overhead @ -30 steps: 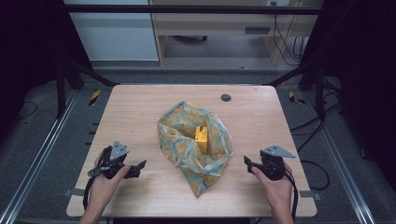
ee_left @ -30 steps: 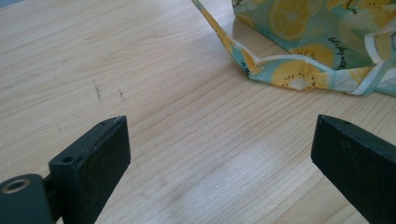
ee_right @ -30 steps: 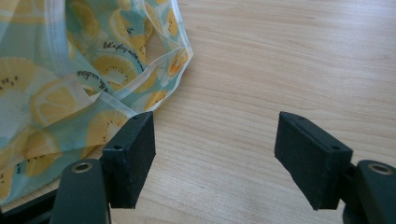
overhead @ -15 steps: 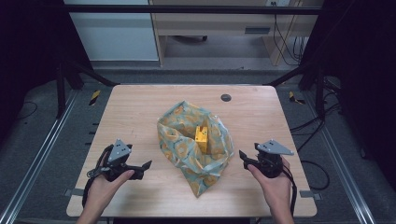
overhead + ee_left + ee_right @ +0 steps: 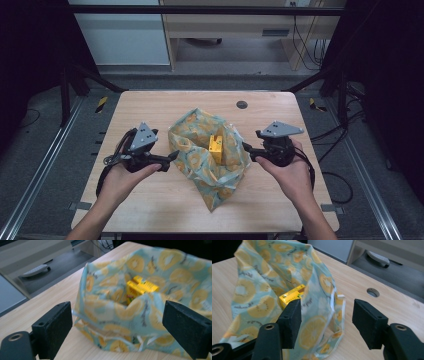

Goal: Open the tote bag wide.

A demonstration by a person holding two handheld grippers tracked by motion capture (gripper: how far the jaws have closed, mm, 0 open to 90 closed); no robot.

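Observation:
A teal cloth bag (image 5: 197,135) printed with yellow citrus slices lies open in the middle of the table, with a yellow carton (image 5: 216,147) standing inside it. My left gripper (image 5: 172,157) hovers at the bag's left edge with its jaws wide apart. In the left gripper view the bag (image 5: 150,265) and carton (image 5: 140,287) lie ahead of the gripper (image 5: 117,315). My right gripper (image 5: 247,150) is at the bag's right edge. Its jaws have just been closing. In the right gripper view the bag's hem (image 5: 337,312) hangs between them, untouched by the gripper (image 5: 328,308).
The wooden table (image 5: 150,105) has a round cable hole (image 5: 242,104) behind the bag. Metal frame rails run along both sides. Cables lie on the floor at the right, and a striped tape mark (image 5: 101,104) is on the floor at the left.
Both hands have lifted off the table's front corners and come inward to either side of the bag. The bag and carton have not moved.

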